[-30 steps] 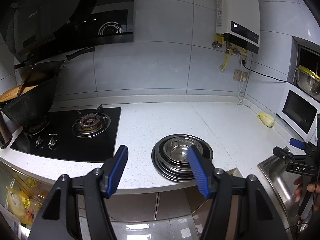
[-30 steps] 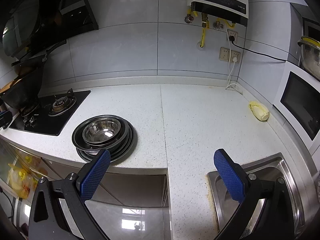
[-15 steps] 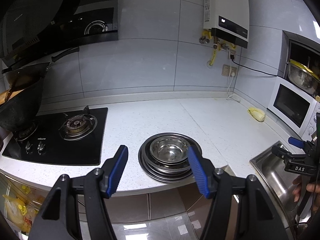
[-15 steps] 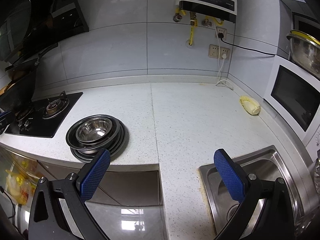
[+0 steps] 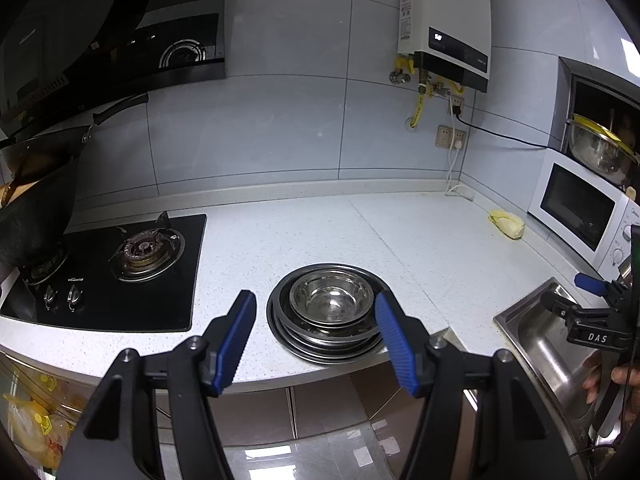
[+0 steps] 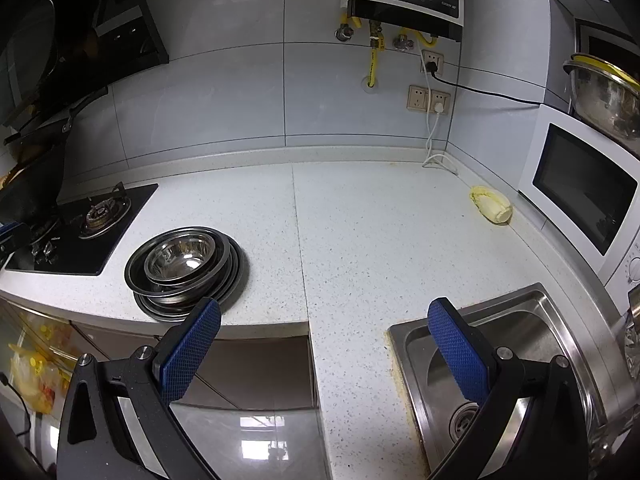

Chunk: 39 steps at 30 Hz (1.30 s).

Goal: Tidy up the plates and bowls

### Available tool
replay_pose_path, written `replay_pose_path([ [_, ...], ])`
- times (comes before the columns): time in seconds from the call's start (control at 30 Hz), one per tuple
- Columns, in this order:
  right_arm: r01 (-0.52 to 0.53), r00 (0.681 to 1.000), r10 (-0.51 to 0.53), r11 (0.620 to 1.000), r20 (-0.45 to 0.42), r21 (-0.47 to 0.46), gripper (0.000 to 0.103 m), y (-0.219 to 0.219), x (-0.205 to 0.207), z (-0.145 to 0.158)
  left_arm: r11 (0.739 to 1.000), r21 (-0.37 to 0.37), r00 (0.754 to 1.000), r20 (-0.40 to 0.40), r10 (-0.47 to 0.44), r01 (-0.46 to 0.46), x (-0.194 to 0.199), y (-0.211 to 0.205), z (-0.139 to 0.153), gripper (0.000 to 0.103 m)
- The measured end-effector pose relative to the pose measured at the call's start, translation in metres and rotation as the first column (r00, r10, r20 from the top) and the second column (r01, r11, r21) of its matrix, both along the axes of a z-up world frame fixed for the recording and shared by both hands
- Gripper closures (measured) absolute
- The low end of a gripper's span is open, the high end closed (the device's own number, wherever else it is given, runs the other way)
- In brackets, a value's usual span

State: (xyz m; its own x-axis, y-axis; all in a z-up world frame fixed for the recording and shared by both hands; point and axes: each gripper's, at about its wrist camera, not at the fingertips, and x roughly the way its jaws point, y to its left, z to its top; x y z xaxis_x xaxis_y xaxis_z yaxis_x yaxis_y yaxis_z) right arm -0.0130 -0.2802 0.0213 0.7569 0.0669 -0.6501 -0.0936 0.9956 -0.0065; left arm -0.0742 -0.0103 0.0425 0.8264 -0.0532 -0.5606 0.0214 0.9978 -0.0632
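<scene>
A stack of steel plates with a steel bowl nested on top rests near the front edge of the white counter. My left gripper hangs open in front of the stack, short of the counter edge, nothing between its blue pads. My right gripper is open too, empty, held before the counter edge between the stack and the sink. The right gripper also shows at the right edge of the left wrist view, with a hand below it.
A black gas hob with a wok lies left of the stack. A white microwave stands at the right with a large steel bowl above it. A yellow-white vegetable lies near the microwave. A water heater hangs on the tiled wall.
Both wrist views have swung slightly; the plate stack now sits a little further left in the left wrist view and more of the sink shows in the right one. Both grippers stay open.
</scene>
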Motion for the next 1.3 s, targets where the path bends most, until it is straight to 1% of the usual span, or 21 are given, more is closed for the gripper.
replay_pose_path([
  [0.33,-0.032,0.999,0.032,0.999,-0.002,0.007,0.001,0.009,0.007,-0.003,0.999,0.001,0.999,-0.003,0.042,-0.042,-0.003,0.005,-0.001,0.043],
  [1.0,-0.057,0.998,0.057,0.998,-0.007,0.003,0.001,0.011,0.016,-0.005,0.999,0.004,0.999,-0.006,0.035,-0.035,-0.001,0.008,-0.002,0.043],
  [1.3,-0.059,0.998,0.059,0.998,-0.01,-0.002,0.001,0.012,0.017,-0.005,1.0,-0.01,1.0,-0.013,0.021,-0.021,0.002,0.008,-0.003,0.043],
])
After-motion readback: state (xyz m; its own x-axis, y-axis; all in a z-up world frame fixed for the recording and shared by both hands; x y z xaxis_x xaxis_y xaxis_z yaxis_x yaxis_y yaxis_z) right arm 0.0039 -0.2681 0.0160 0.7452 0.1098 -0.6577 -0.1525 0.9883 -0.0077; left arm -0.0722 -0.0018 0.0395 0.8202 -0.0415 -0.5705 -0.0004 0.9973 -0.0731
